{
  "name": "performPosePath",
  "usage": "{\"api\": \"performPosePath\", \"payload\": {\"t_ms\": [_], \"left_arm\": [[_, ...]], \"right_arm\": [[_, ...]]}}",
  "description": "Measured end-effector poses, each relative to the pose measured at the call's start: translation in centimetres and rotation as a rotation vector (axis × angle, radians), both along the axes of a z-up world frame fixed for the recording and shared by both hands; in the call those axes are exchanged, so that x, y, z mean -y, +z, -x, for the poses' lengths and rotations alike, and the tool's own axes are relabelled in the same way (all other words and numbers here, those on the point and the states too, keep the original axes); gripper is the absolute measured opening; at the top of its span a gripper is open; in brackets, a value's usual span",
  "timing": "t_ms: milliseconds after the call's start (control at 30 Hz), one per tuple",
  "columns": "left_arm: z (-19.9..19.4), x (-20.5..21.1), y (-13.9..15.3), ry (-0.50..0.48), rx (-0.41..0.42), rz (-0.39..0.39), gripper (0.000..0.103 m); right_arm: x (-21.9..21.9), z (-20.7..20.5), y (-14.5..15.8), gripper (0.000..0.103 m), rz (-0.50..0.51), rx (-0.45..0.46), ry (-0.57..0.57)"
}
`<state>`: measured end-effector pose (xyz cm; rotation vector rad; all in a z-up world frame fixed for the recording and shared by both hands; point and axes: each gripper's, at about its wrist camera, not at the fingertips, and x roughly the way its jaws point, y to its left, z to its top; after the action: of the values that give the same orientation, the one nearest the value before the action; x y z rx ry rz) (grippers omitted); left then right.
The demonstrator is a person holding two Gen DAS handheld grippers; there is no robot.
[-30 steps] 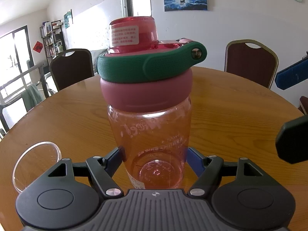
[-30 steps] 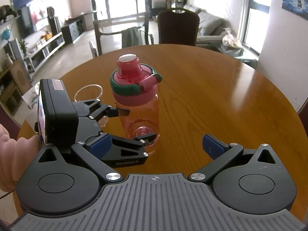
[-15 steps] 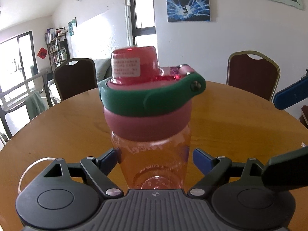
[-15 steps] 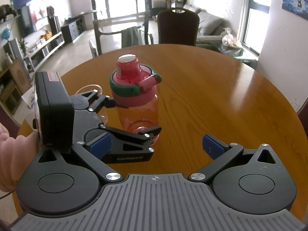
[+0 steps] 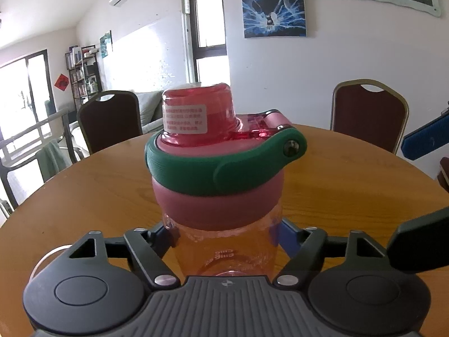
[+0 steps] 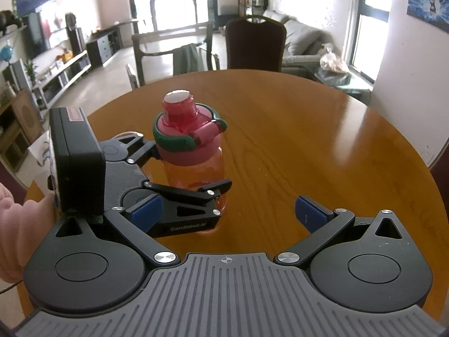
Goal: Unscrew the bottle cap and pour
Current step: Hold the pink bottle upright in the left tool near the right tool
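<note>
My right gripper (image 6: 227,216) has a grey ribbed body, two round black discs, black link arms with silver screws, and blue pads on its fingers (image 6: 308,215). My left gripper (image 6: 193,174) is built the same; I read "GenRobot.AI" in pale letters on one finger, with a black box behind it. A pink sleeve (image 6: 16,230) shows at the edge.

pink bottle (image 5: 224,241), green-banded red cap (image 5: 216,146), brown table (image 6: 308,140).
</note>
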<state>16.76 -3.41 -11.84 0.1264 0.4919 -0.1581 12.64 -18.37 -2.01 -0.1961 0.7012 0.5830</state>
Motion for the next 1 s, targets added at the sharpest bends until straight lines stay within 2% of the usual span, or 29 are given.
{"api": "performPosePath", "payload": {"t_ms": [567, 1000], "left_arm": [[0.0, -0.4, 0.1, -0.017, 0.005, 0.002, 0.073], [-0.5, -0.4, 0.2, -0.037, -0.026, -0.015, 0.073]], "right_arm": [[-0.4, 0.0, 0.5, 0.103, 0.009, 0.008, 0.008], [-1.3, -0.1, 1.1, 0.103, 0.023, 0.023, 0.027]]}}
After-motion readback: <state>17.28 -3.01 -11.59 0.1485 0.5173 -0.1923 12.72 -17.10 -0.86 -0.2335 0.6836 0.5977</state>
